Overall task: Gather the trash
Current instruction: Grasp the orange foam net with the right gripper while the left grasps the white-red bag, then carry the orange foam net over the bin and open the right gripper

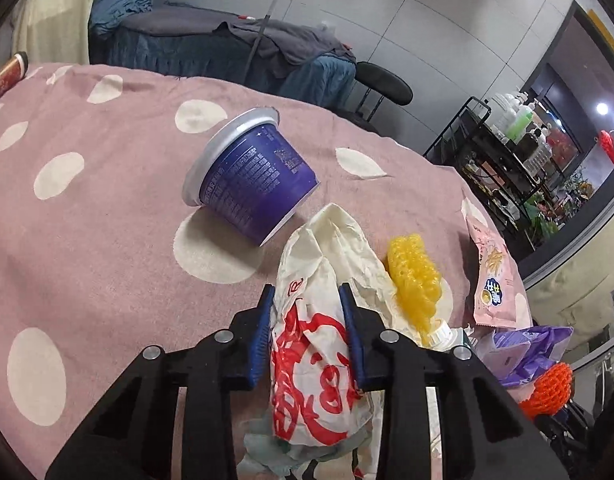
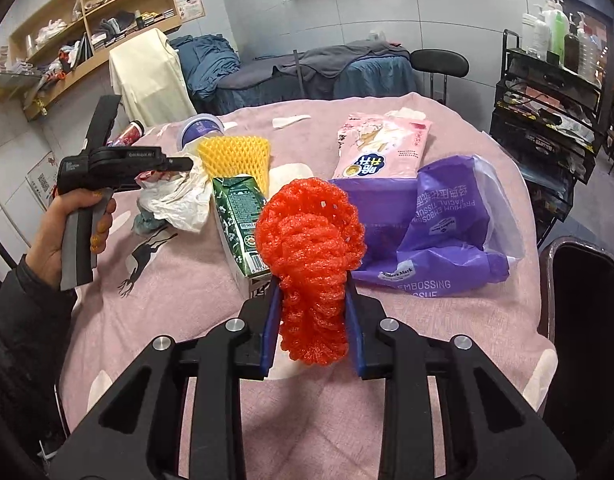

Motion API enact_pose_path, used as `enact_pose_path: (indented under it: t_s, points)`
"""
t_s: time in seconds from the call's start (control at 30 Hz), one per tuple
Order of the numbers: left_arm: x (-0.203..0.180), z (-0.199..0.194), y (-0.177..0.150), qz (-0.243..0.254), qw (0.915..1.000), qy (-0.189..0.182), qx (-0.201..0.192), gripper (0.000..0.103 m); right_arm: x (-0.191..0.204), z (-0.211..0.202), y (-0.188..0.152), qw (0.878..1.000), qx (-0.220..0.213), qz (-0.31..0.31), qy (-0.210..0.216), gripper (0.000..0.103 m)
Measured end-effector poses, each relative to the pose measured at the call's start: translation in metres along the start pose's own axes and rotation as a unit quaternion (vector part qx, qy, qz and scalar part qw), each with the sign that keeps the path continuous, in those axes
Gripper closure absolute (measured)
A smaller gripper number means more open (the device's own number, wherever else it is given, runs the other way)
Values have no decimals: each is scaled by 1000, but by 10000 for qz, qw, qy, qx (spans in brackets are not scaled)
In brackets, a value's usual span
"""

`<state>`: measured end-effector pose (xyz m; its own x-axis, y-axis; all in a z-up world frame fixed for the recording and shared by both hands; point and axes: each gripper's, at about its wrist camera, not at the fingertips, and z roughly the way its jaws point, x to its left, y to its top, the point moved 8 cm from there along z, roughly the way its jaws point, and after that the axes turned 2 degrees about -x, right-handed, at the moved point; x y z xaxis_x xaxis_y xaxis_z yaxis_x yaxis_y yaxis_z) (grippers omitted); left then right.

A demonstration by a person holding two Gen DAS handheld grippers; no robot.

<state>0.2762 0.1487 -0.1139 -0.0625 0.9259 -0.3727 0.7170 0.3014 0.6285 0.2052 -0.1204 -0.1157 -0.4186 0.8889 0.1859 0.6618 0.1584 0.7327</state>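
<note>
Left tongs (image 1: 307, 300) grip the crumpled white-and-red bag (image 1: 319, 344), lower centre of frame. Right tongs (image 2: 312, 286) grip the orange foam net (image 2: 309, 248), frame centre, above the table (image 2: 179, 280).

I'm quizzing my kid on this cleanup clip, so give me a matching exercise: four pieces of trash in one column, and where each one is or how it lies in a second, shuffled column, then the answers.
Things
1. orange foam net
2. white bag with red print
3. purple cup
4. green carton

States
A. lying on its side on the pink cloth
B. clamped in the right tongs
C. standing just behind the orange net
D. clamped in the left tongs

Pairs: 1-B, 2-D, 3-A, 4-C
</note>
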Motion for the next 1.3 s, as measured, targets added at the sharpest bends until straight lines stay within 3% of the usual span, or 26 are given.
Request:
enact_pose_path:
  t_s: [0.33, 0.57, 0.83, 1.3]
  points:
    - [-29, -99, 4, 178, 9910, -58, -1329, 77, 3, -29, 8, 9981, -582, 30, 182, 74]
    - [-74, -141, -14, 522, 9827, -224, -1763, 77, -10, -54, 8, 9957, -898, 188, 108, 74]
    - [-131, -135, -48, 980, 9795, -558, -1667, 77, -44, -82, 1, 9911, -1189, 562, -195, 74]
    - [-229, -104, -88, 1522, 9683, -1565, -1215, 77, -125, -119, -29, 9759, -1421, 1348, -957, 74]
